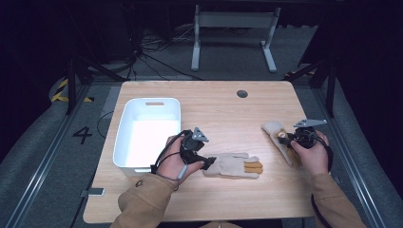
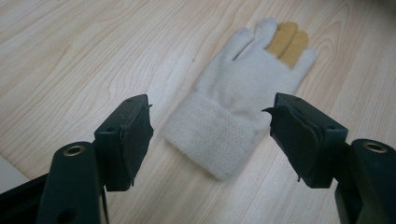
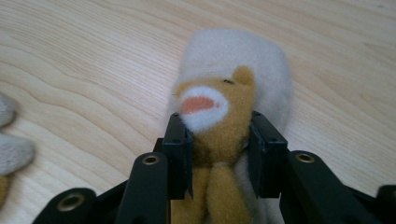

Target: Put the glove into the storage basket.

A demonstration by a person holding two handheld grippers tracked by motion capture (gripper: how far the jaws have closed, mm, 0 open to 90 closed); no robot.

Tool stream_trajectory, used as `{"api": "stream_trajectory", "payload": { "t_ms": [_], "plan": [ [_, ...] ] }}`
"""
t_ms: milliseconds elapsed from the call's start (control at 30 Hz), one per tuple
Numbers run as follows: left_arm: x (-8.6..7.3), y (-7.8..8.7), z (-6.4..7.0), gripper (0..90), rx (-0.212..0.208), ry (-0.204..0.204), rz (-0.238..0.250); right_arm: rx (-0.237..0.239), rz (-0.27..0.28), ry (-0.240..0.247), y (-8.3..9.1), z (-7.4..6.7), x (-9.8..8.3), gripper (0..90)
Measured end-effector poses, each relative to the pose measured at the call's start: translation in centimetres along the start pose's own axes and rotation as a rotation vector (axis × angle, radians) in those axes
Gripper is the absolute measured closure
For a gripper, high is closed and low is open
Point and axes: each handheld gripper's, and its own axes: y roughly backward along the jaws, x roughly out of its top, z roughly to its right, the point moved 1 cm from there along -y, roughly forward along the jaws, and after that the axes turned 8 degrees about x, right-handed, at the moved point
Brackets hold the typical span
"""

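Two gloves, one grip: where we could slip

Two knit gloves lie on the desk [image 1: 228, 199]. Our right tongs [image 3: 219, 140] have their jaws pressed on the tan animal patch of the right-hand glove [image 1: 280, 140], which lies near the desk's right edge. Our left tongs [image 2: 212, 135] stand wide apart with nothing between the pads, hovering just short of the cuff of the other glove [image 1: 233, 166], which rests flat in front of us, right of the white bin [image 1: 124, 142].

Risks, as we judge them: the right grip has only the soft patch and a fold of knit, so a lift could let the glove sag, twist or slide out. If the left tongs close too early, they would pinch air or just nudge the cuff along the smooth wood.

Orientation: the near glove's long axis runs across the desk, cuff toward our left hand [image 1: 178, 159], its yellow-tipped fingers [image 1: 253, 166] pointing right. The held glove runs diagonally, cuff toward the far left and fingers under our right hand [image 1: 313, 154].
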Motion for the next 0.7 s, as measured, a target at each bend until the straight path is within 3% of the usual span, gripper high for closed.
{"api": "stream_trajectory", "payload": {
  "t_ms": [333,700],
  "plan": [
    [0.0,0.4,-0.2,30.2,0.0,0.008,0.011,0.032,0.038,0.047,2.1,-1.4,1.4,64.1],
    [0.1,0.6,-0.2,30.1,0.002,0.001,0.01,0.111,0.041,0.122,3.6,-4.0,2.9,64.0]
  ]
}}
